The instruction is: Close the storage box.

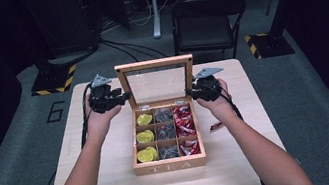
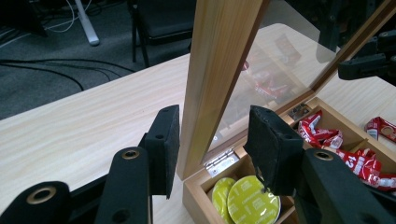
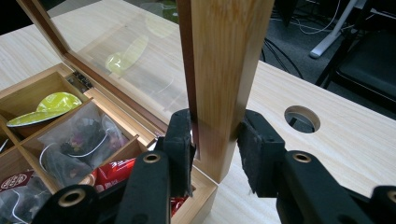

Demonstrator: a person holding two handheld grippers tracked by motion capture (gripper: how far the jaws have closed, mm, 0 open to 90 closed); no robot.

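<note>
While the right tongs (image 3: pixel 215 140) clamp the lid (image 3: pixel 224 70), the left tongs (image 2: pixel 212 140) straddle it unclamped.

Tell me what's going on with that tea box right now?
A person holds a gripper in each hand at the two side edges of the tea box's glass lid, which stands upright and open. The right gripper pinches the lid's frame. The left gripper straddles the other edge, but its pads show gaps to the wood. Inside sit yellow pods, dark tea bags and red packets.
</note>
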